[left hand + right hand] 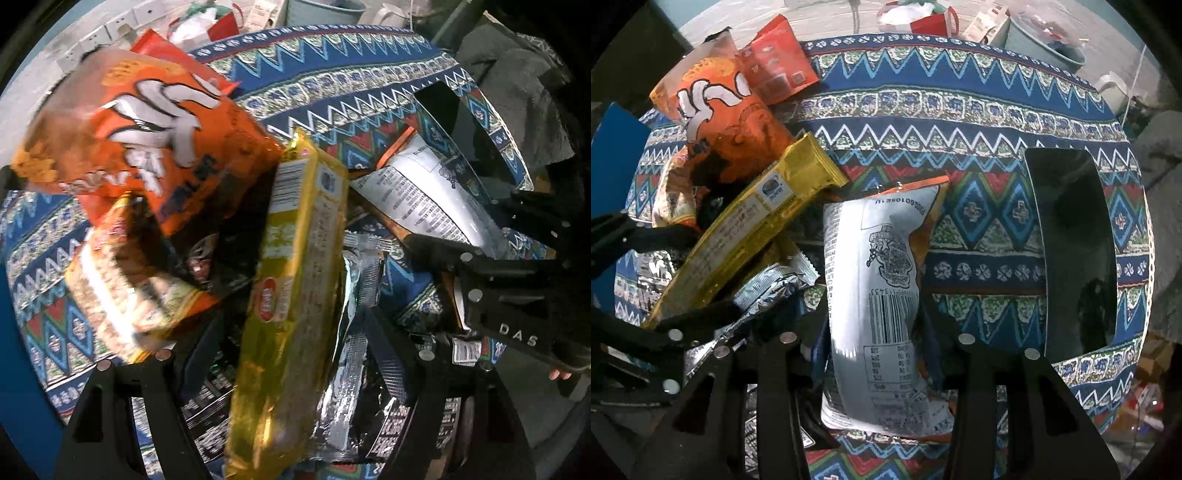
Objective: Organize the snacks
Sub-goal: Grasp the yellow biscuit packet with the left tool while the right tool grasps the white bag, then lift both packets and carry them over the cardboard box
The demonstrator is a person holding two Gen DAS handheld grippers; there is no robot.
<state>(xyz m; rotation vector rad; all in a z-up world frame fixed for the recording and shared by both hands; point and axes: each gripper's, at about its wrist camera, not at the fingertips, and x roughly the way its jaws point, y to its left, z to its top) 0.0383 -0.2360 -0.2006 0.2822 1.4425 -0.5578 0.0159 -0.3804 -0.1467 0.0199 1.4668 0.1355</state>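
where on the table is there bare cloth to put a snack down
The widest bare stretch of patterned tablecloth runs between the snack pile and the black tray, continuing up to the table's far edge. Another strip lies between the white-backed chip bag and that tray. The left side is crowded: orange snack bag, gold wafer pack and silver wrappers overlap.

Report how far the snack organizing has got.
Done: nothing looks sorted; the black tray holds no snacks. In hand: the left gripper has the yellow packet between its fingers, and the right gripper straddles the white bag, its grip unclear. Left: the orange bags and silver packets lie heaped on the patterned cloth.
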